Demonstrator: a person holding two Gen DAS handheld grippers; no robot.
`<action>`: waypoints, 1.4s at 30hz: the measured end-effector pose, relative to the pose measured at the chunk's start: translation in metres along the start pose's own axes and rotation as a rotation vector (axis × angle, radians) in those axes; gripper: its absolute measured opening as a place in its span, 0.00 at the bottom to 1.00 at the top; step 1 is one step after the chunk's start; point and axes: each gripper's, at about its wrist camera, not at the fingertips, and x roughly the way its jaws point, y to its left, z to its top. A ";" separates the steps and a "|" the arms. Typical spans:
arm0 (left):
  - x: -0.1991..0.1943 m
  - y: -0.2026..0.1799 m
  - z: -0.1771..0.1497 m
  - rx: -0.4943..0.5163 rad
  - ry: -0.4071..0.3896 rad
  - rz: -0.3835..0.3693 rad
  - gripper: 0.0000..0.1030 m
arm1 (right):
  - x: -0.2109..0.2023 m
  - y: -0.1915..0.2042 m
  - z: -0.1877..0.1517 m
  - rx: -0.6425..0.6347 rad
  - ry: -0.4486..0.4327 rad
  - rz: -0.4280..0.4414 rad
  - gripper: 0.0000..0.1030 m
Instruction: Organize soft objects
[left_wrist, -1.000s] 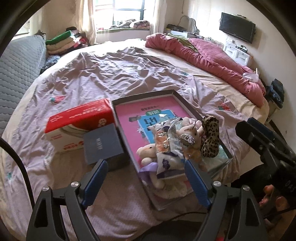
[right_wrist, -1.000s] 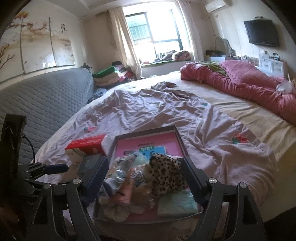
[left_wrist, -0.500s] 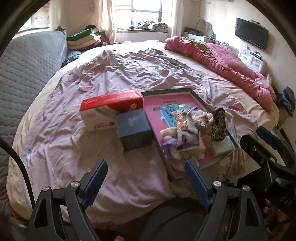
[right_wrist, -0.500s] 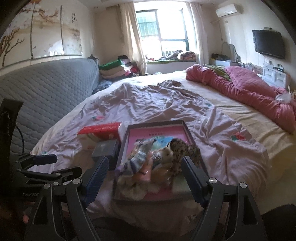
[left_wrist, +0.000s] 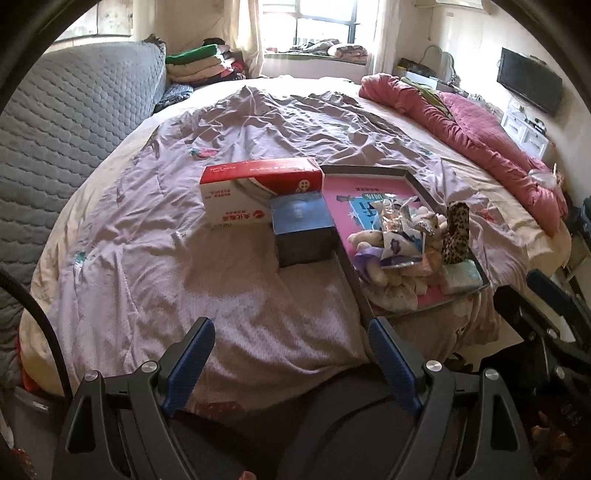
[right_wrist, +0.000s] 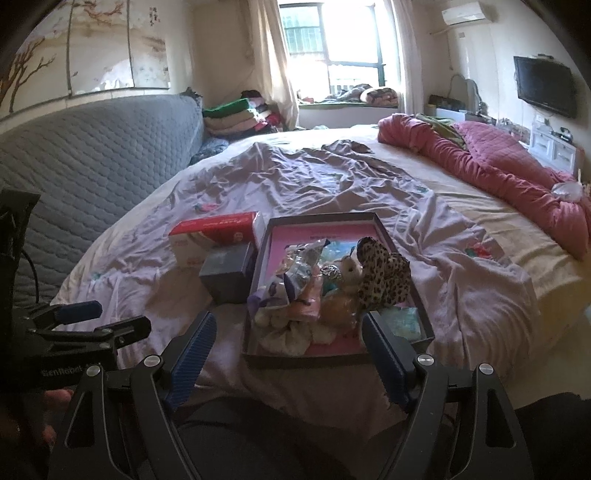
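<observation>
A bed (left_wrist: 221, 288) bears a tray (left_wrist: 351, 273), a red box (left_wrist: 258, 184) and a dark box (left_wrist: 303, 232).

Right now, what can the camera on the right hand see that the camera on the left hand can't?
Only the right wrist view shows the tree painting on the wall, the air conditioner, and the left tool poking in from the side.

Only the left wrist view shows the right tool at its edge, seen partly.

Both show the tray of soft toys, the spotted toy, the red and white box, the dark box, the bed, window and TV.
</observation>
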 end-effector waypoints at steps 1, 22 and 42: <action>-0.001 0.000 -0.002 -0.001 0.001 -0.004 0.82 | -0.001 0.002 0.000 -0.005 0.000 -0.001 0.80; -0.005 -0.012 -0.015 0.022 0.025 0.001 0.82 | -0.005 0.009 -0.010 -0.001 0.021 0.014 0.80; -0.001 -0.007 -0.014 0.002 0.034 0.001 0.82 | 0.004 0.008 -0.013 0.006 0.043 0.018 0.80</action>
